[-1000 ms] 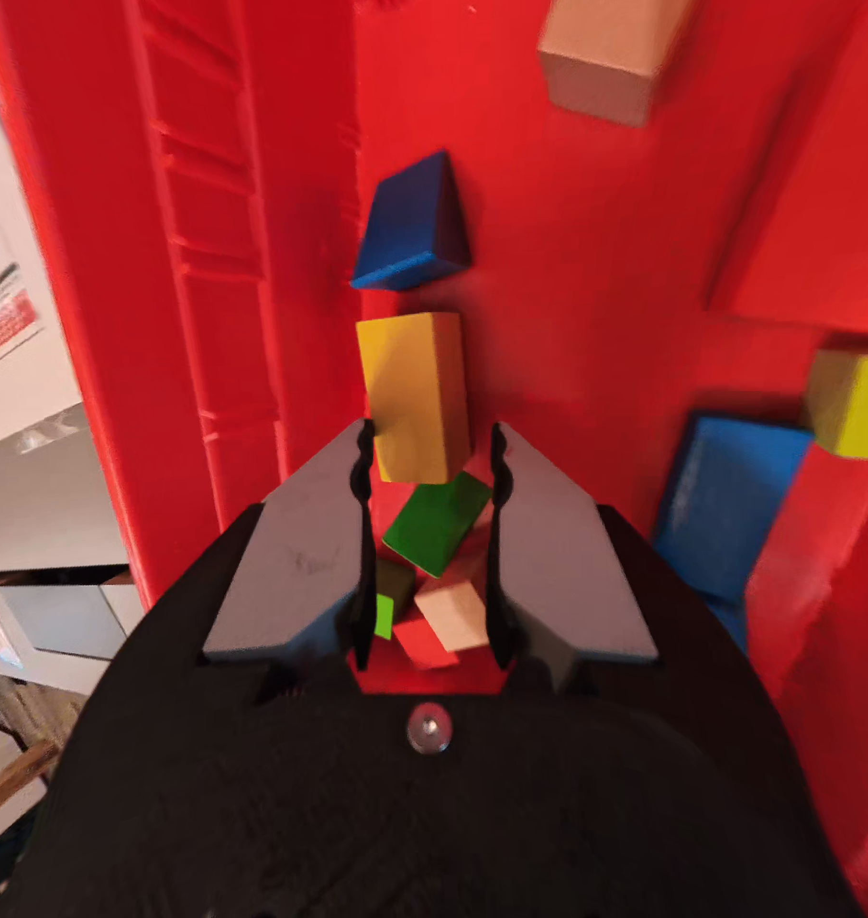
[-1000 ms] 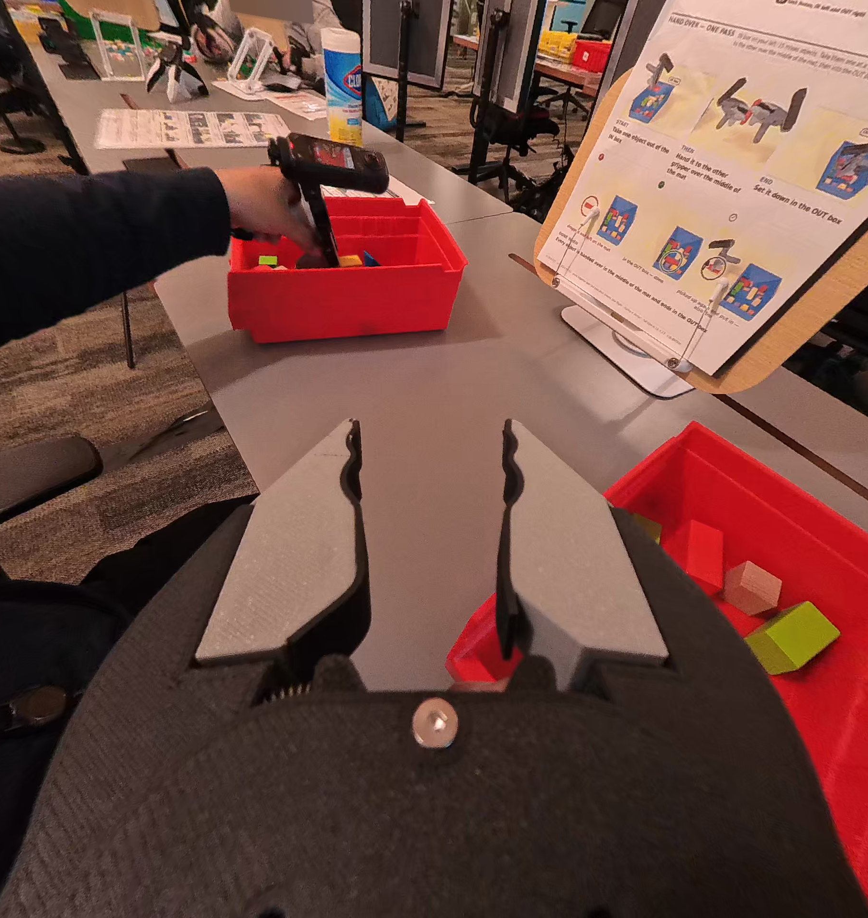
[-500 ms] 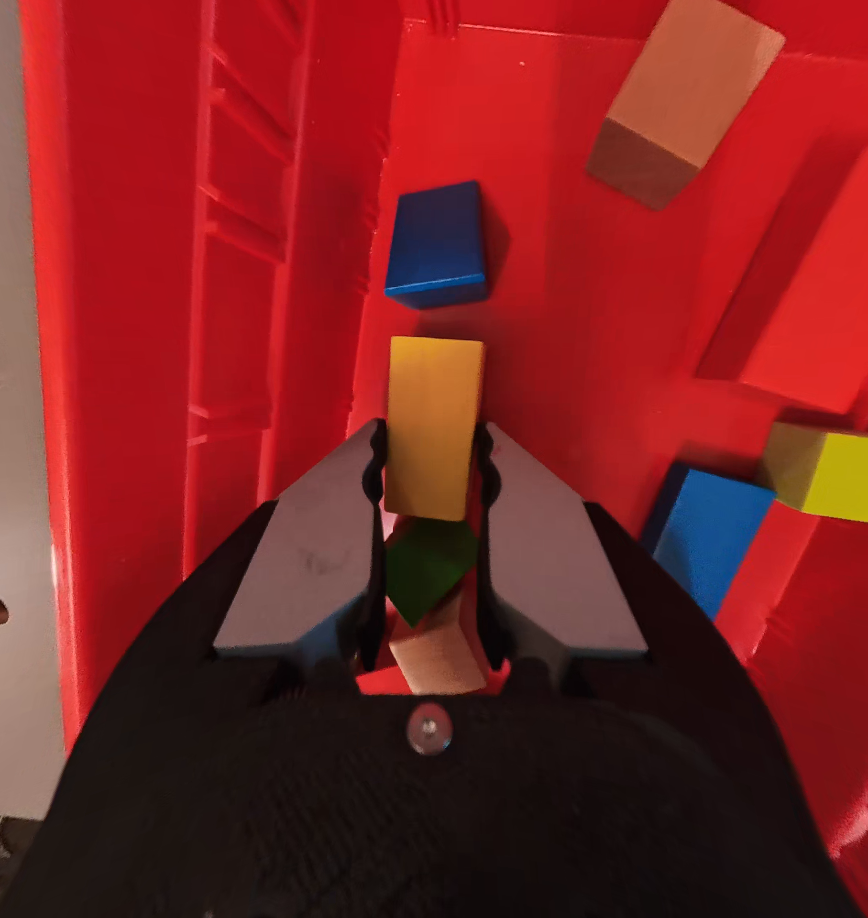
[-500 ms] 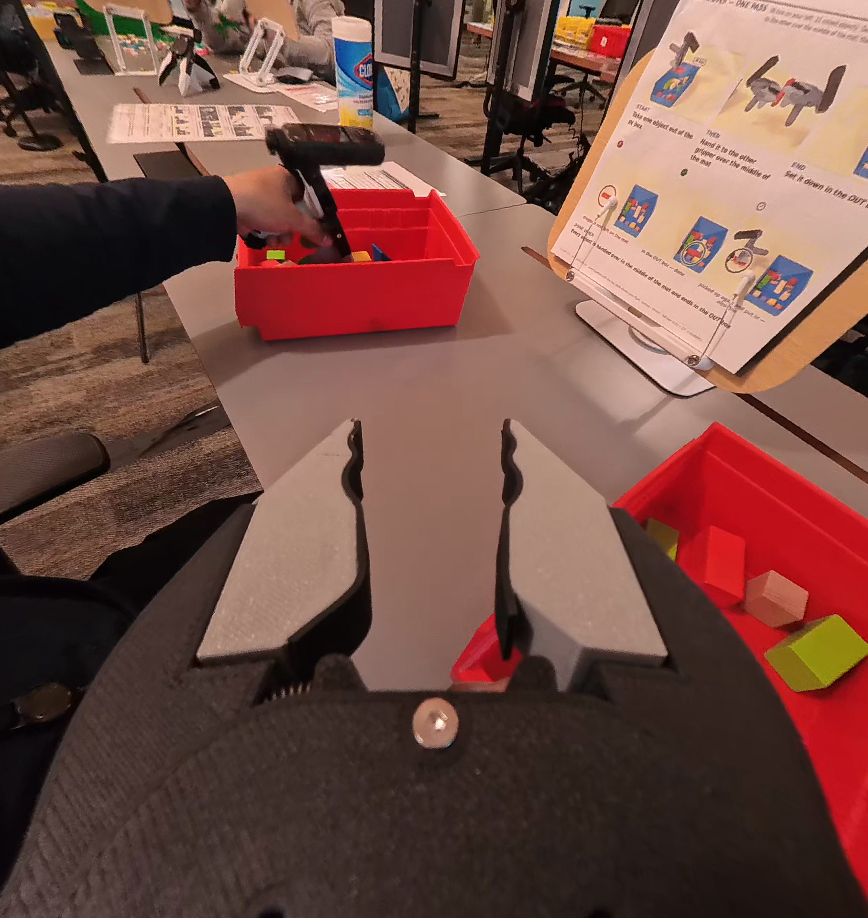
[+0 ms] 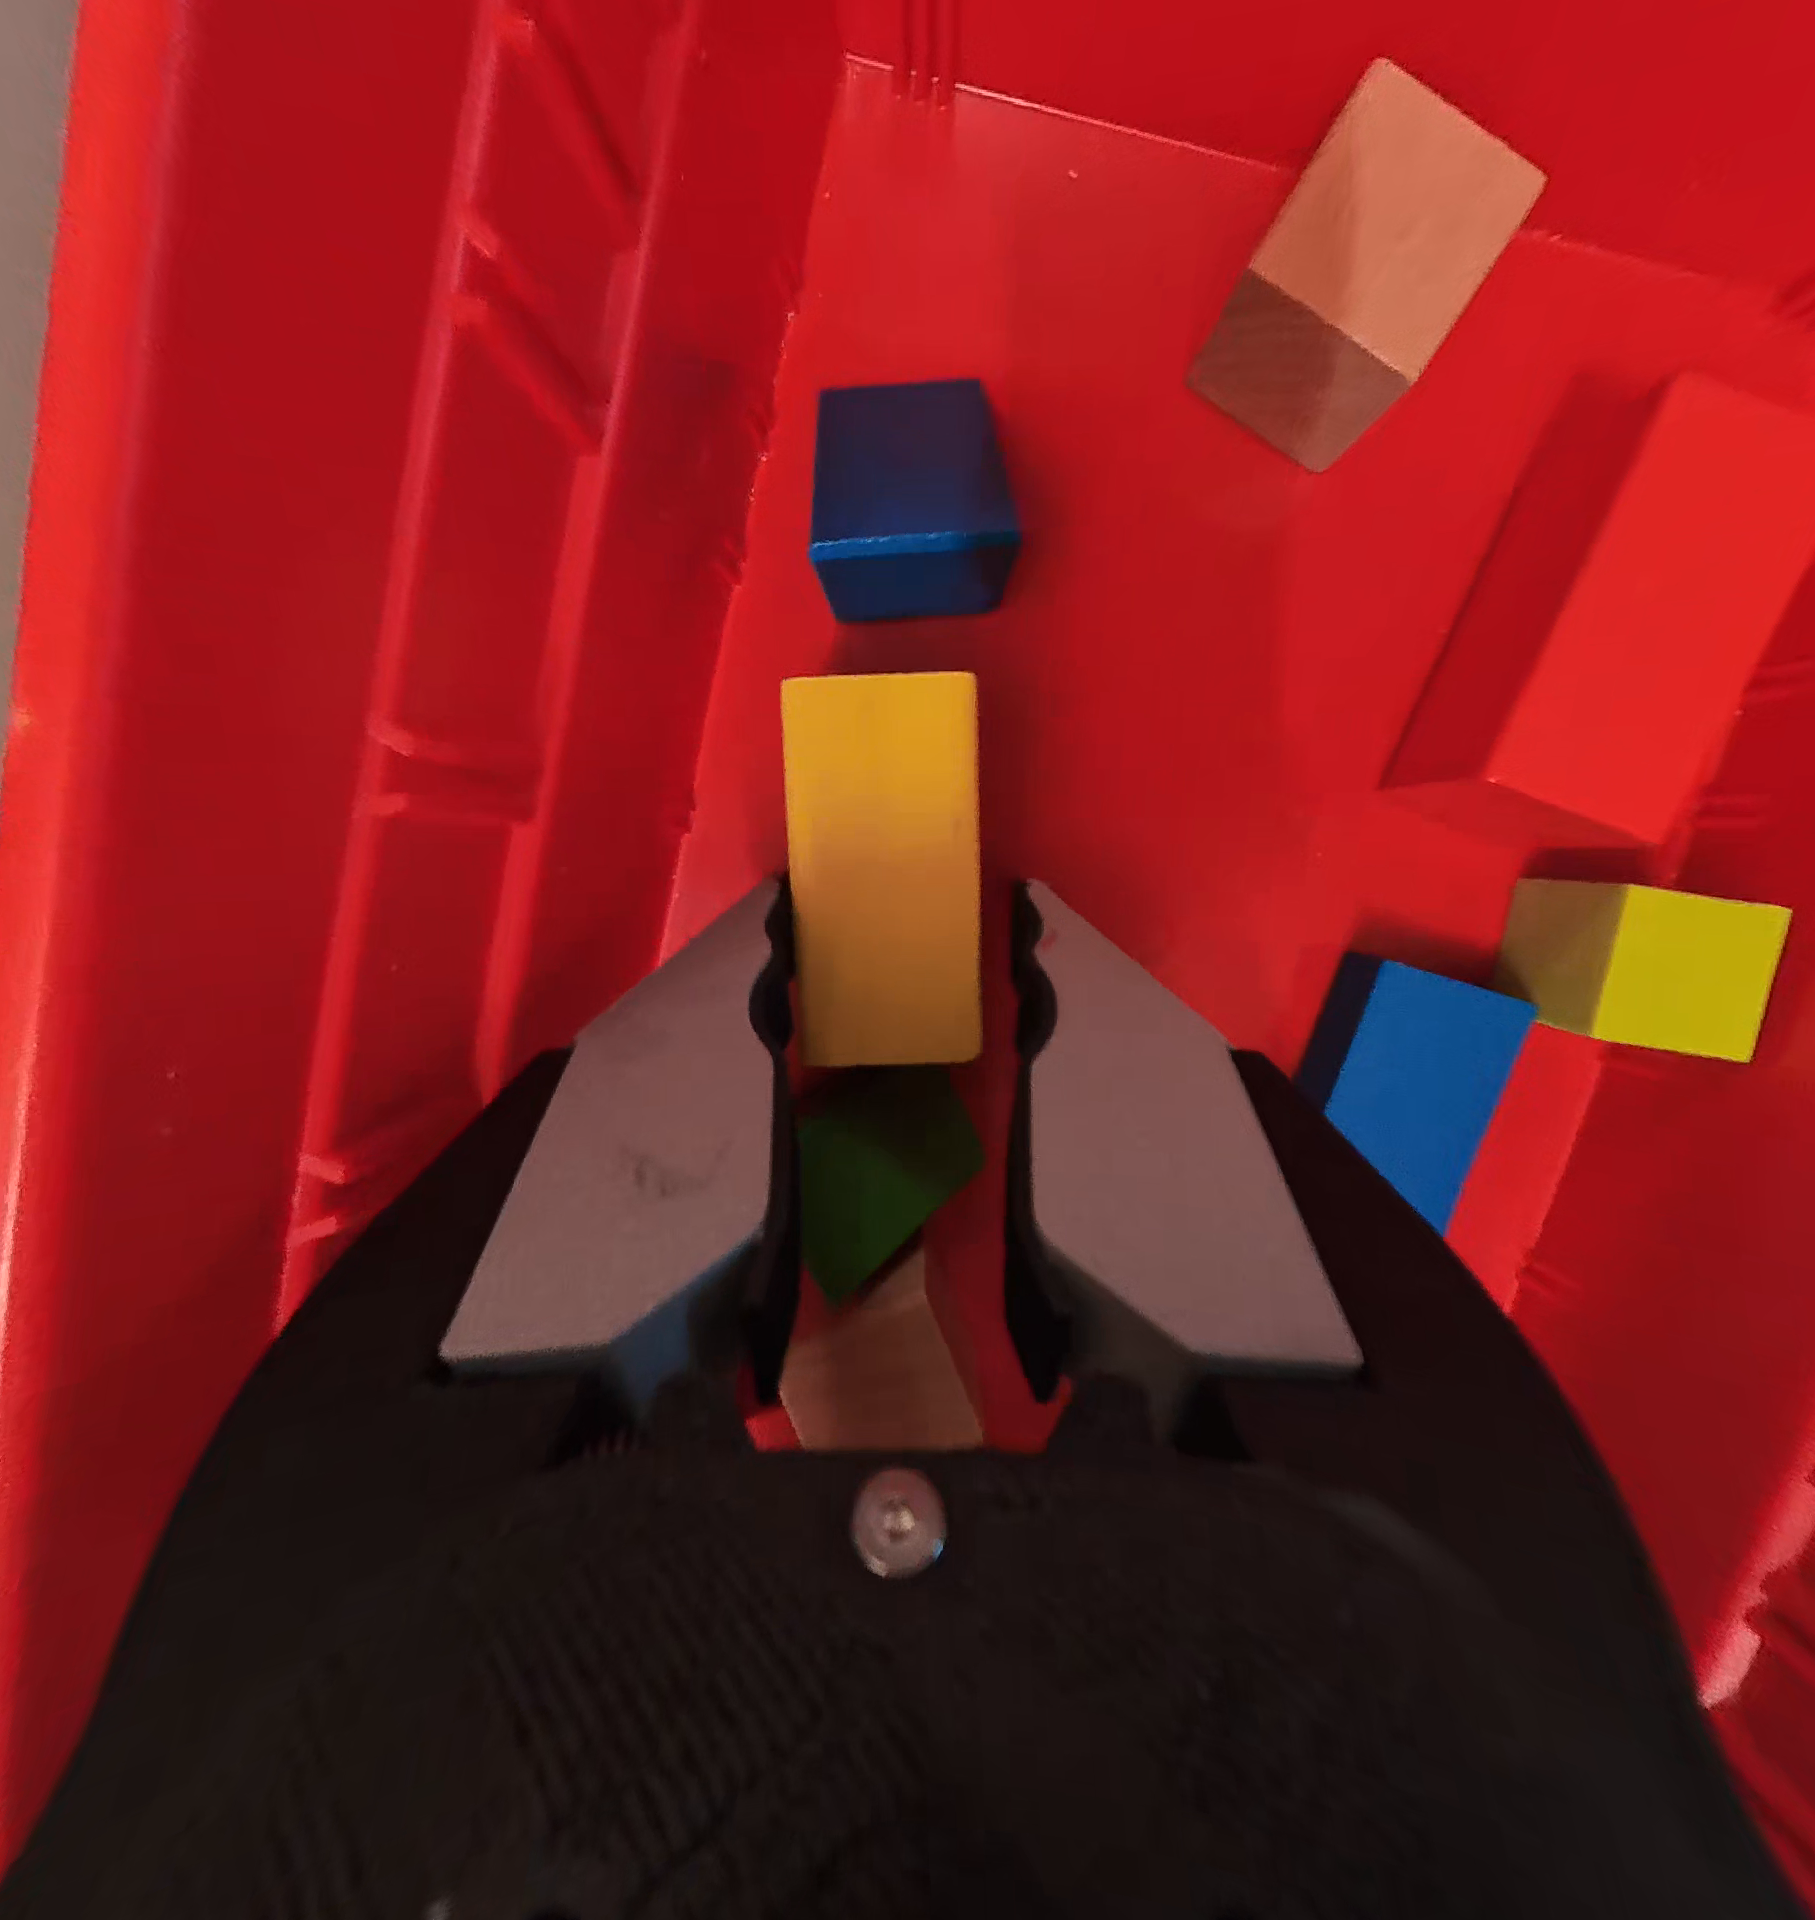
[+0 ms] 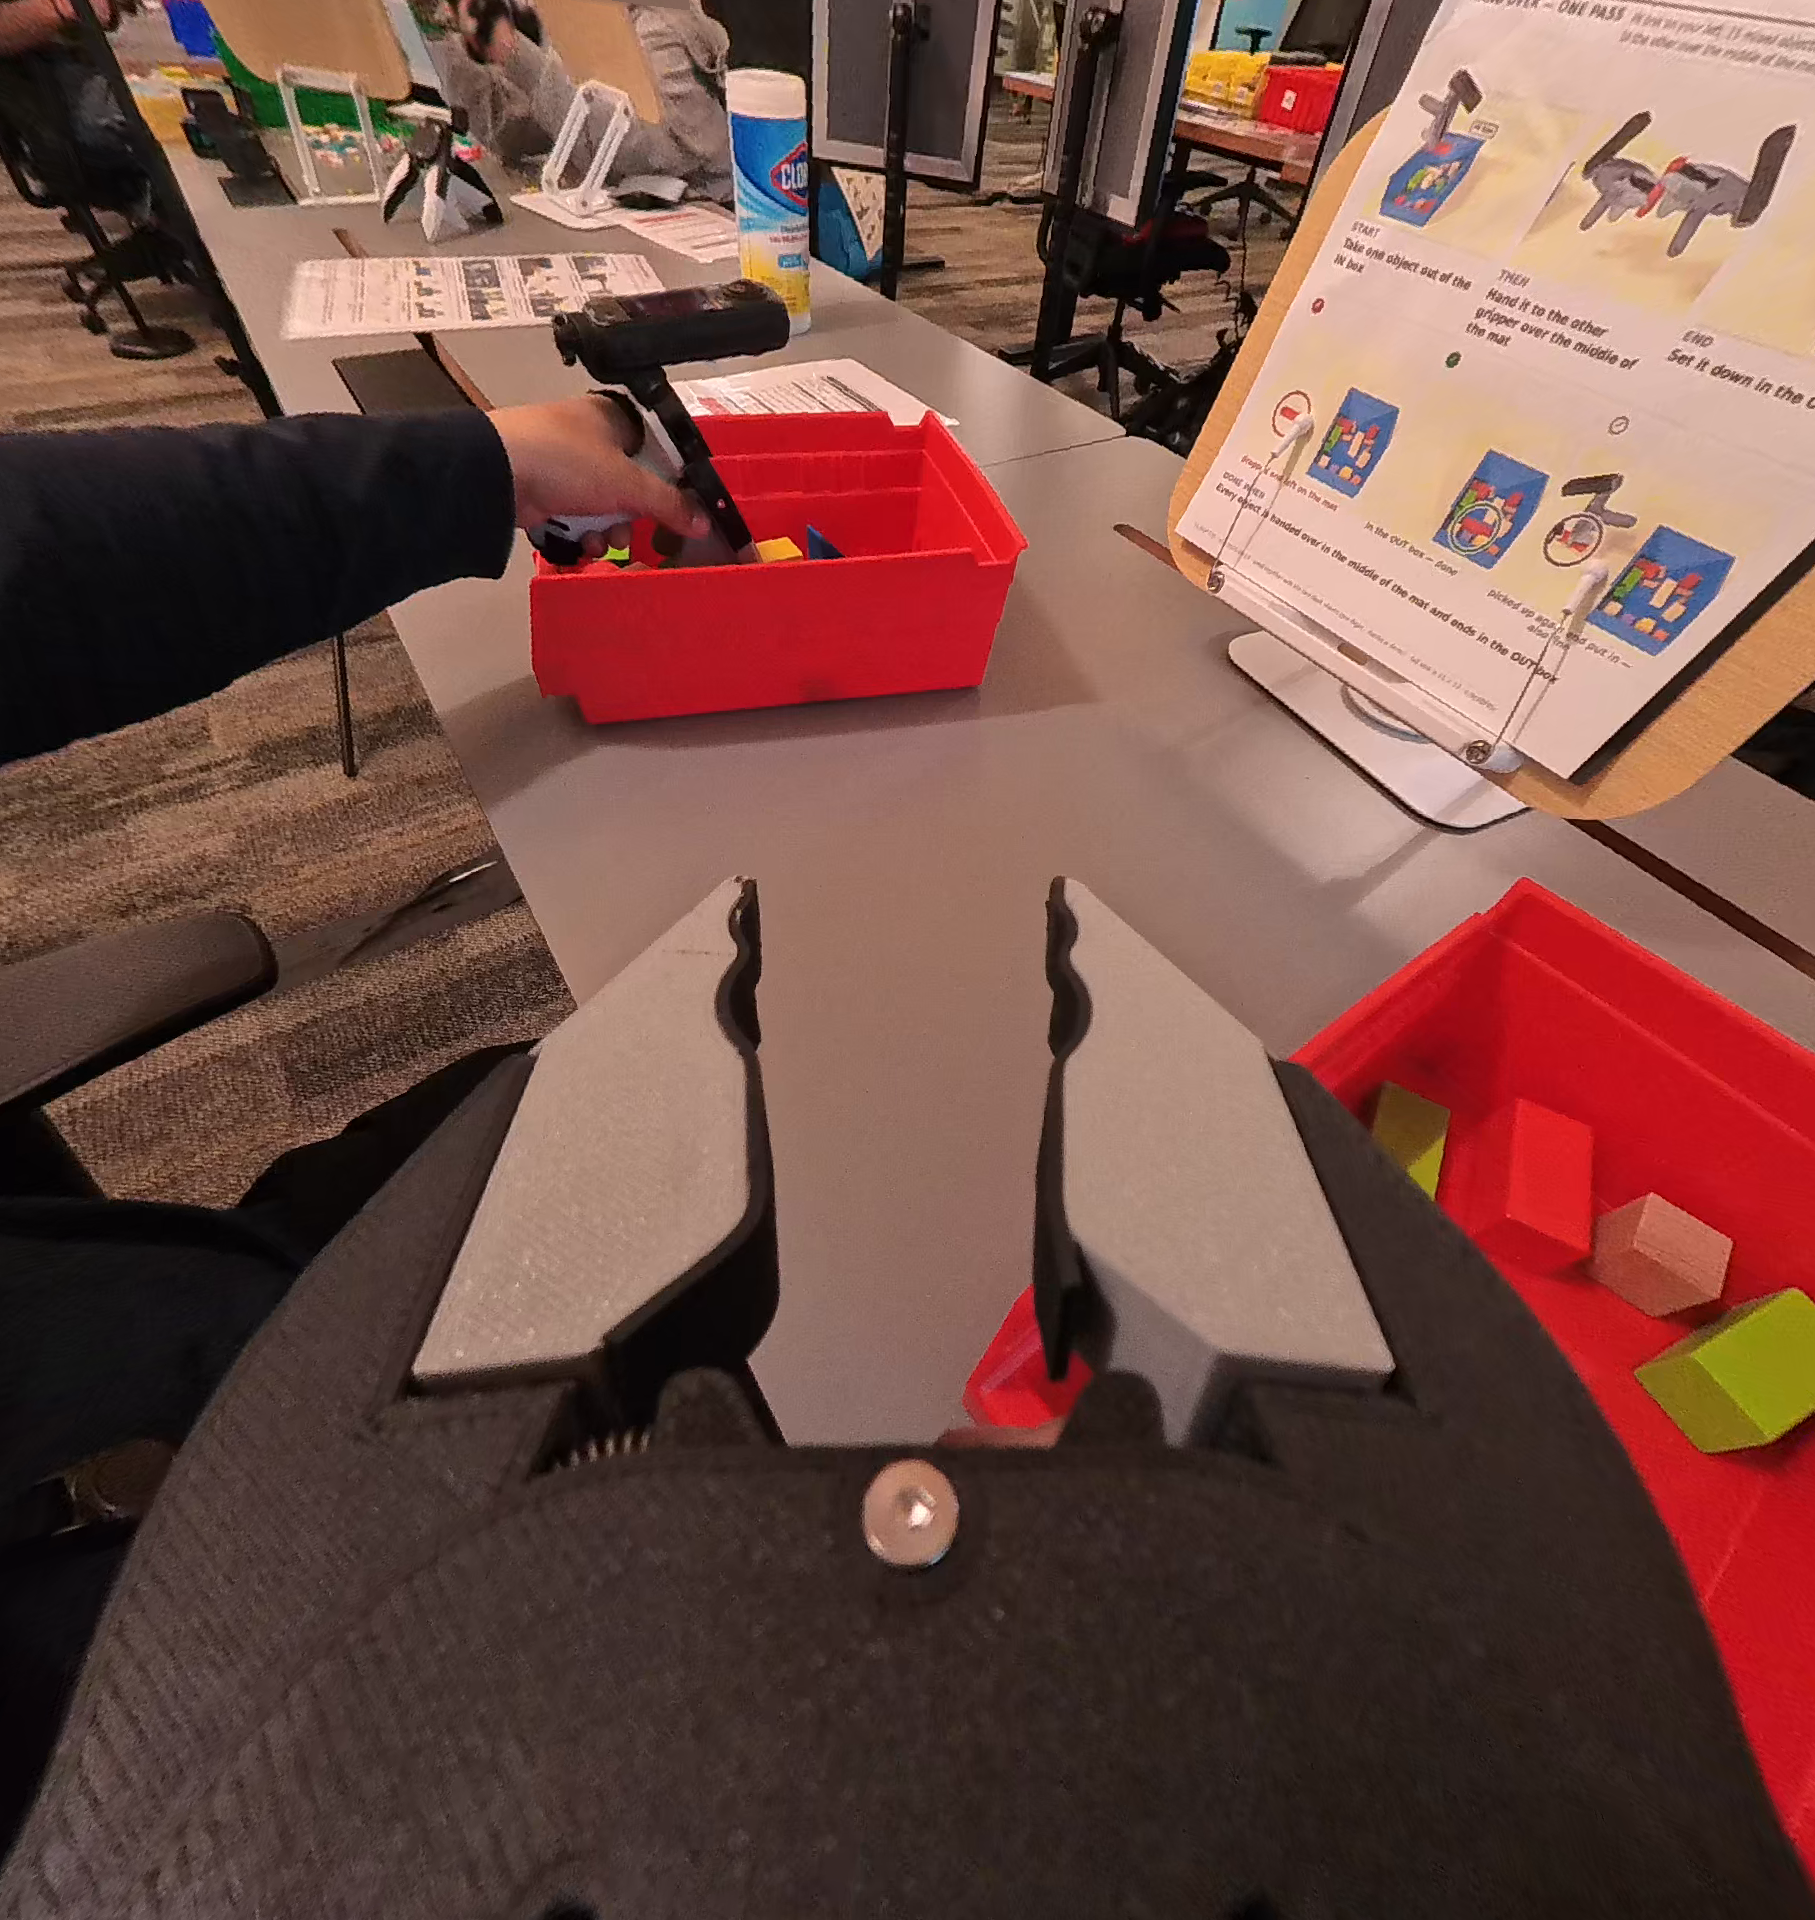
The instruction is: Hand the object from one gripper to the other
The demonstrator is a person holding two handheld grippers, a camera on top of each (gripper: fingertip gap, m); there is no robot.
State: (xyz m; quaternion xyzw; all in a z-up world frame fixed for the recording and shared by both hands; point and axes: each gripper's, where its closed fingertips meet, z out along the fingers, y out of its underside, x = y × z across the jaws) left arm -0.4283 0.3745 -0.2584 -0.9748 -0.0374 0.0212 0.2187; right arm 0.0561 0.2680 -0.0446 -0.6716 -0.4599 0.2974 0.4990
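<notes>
In the left wrist view my left gripper [image 5: 900, 914] reaches down into the red bin [image 5: 591, 520]. Its jaws are closed in on the near end of a yellow block [image 5: 880, 862] that lies on the bin floor; the left pad touches it and a thin red sliver shows at the right pad. In the right wrist view my right gripper [image 6: 903, 914] is open and empty above the grey table [image 6: 986, 810]. That view also shows the left gripper [image 6: 674, 416], held by a hand, dipping into the far red bin [image 6: 778, 634].
The left bin also holds a dark blue block [image 5: 908, 499], tan block [image 5: 1370, 260], red block [image 5: 1651, 613], yellow-green block [image 5: 1661, 966], blue block [image 5: 1422, 1081] and green block [image 5: 872, 1174]. A second red bin [image 6: 1630, 1039] with several blocks sits right. An instruction board [image 6: 1557, 364] stands behind. About 55 centimetres separates my left fingertips from my right.
My left gripper turned to line up with the yellow block, moved down over it and narrowed its jaws onto it. My right gripper stayed open and nearly still.
</notes>
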